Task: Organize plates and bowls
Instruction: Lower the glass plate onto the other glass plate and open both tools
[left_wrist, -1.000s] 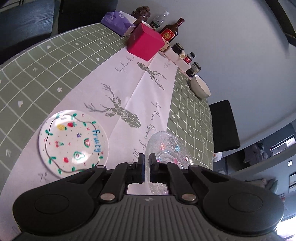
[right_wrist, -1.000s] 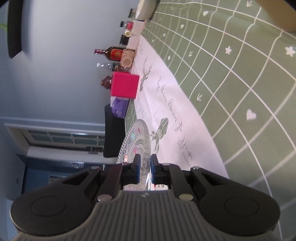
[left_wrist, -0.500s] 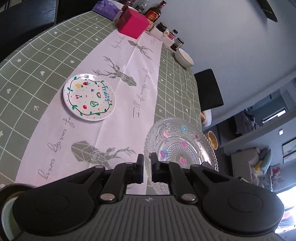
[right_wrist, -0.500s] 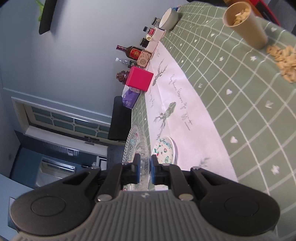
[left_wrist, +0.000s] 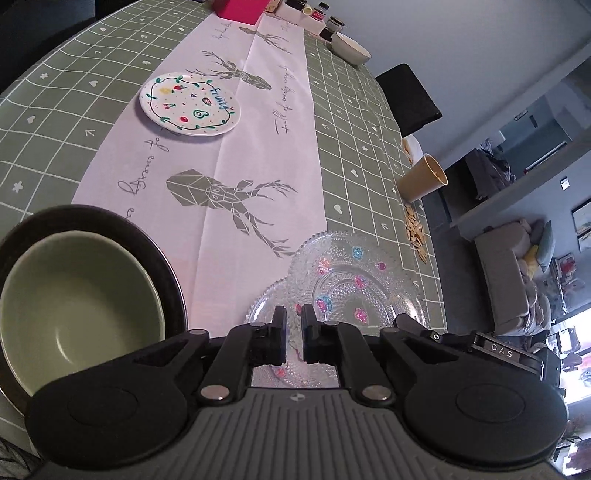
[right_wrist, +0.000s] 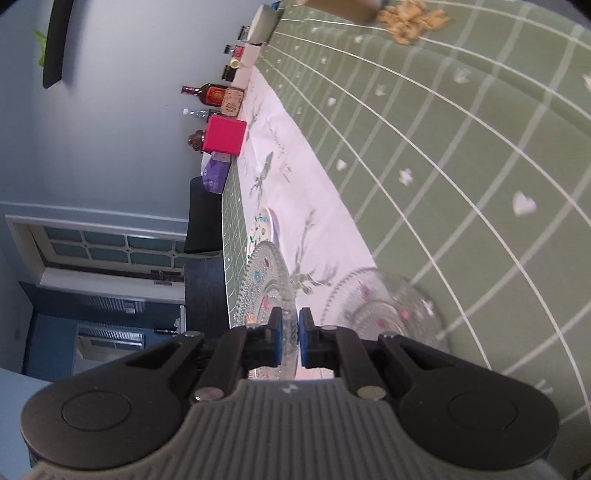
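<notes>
My left gripper (left_wrist: 293, 338) is shut on the rim of a clear glass plate with flowers (left_wrist: 267, 306), held just above a second glass plate (left_wrist: 354, 273) on the tablecloth. My right gripper (right_wrist: 291, 339) is shut on the same held glass plate (right_wrist: 264, 280), seen edge-on; the second glass plate (right_wrist: 384, 306) lies below it. A green bowl (left_wrist: 77, 306) sits in a black plate (left_wrist: 162, 258) at near left. A white "Fruity" plate (left_wrist: 190, 105) lies further off on the white runner.
A white bowl (left_wrist: 351, 48), jars, a bottle (right_wrist: 207, 92) and a pink box (right_wrist: 225, 138) stand at the table's far end. A tan paper cup (left_wrist: 421, 179) with spilled snacks (left_wrist: 415, 229) is at the right edge. A black chair (left_wrist: 406, 98) is beyond.
Both grippers have carried the glass plate back toward the near end of the table and lowered it over a second glass plate. The green bowl in the black plate has come into view.
</notes>
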